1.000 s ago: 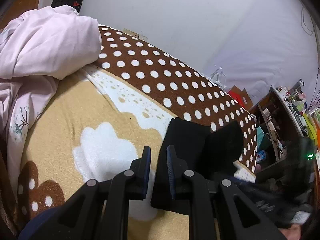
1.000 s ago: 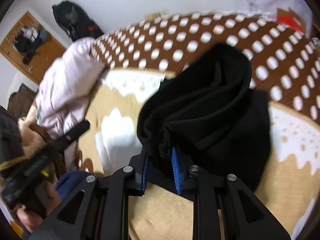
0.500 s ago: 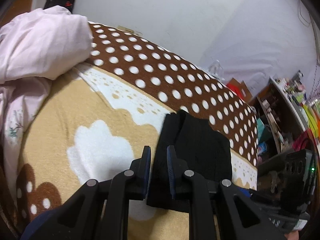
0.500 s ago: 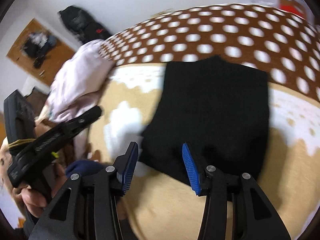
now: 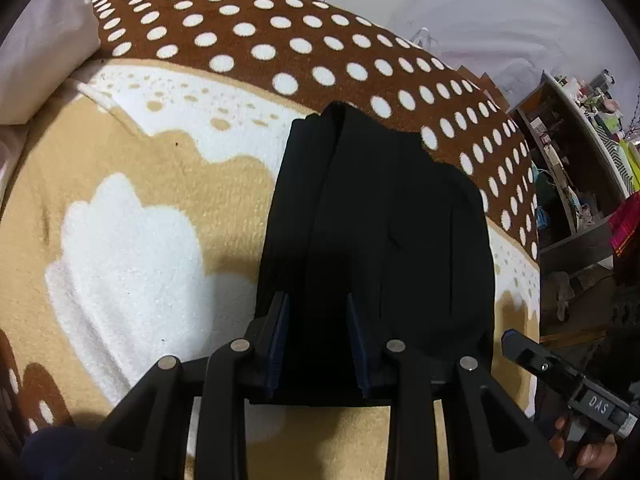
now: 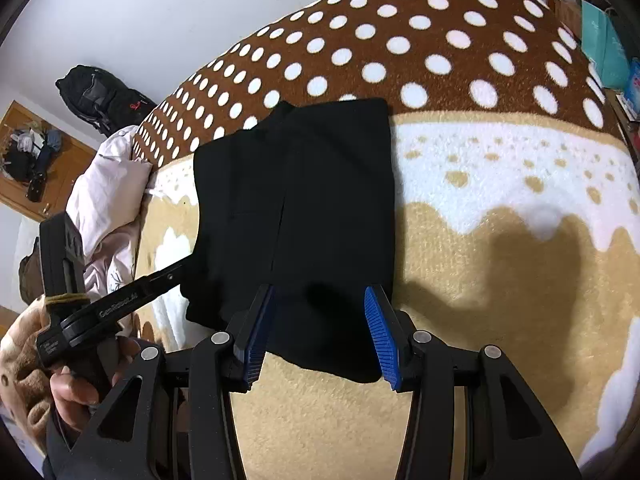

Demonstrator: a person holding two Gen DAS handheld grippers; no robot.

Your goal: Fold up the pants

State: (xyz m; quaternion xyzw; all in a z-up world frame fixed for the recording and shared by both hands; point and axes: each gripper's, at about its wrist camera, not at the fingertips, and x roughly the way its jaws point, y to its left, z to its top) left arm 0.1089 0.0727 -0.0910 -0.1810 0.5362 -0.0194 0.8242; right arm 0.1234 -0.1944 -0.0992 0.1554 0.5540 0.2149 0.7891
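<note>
1. On the bed's blanket (image 6: 500, 280), straight ahead of both tongs, lie the black pants (image 6: 296, 208), folded into a compact, roughly rectangular bundle that rests flat across the tan-and-white part of the pattern, its far end reaching the brown dotted band.
2. The bundle's long axis runs away from the person, near edge to far edge, nearly in line with the fingers of both tongs.
3. The left tongs (image 5: 316, 344) stand spread apart with nothing between them; they sit over the near left part of the pants, and whether the tips touch the cloth I cannot tell.
4. The right tongs (image 6: 320, 332) are likewise released and wide, straddling the near edge of the bundle towards its right side, gripping nothing.
5. Both are about equally close to the near edge; the left is nearer the layered left side, where a fold line runs lengthwise, and the right nearer the straight right edge.
6. By my judgement the fold is done or nearly so; any further move would be a smoothing press or one more fold taken from the near edge towards the far one.
7. Room is ample: bare blanket lies to the right and in front of the pants. On the left a pale pink quilt (image 6: 108, 200) is heaped well apart, and a shelf unit (image 5: 568, 168) stands beyond the bed's right edge.
</note>
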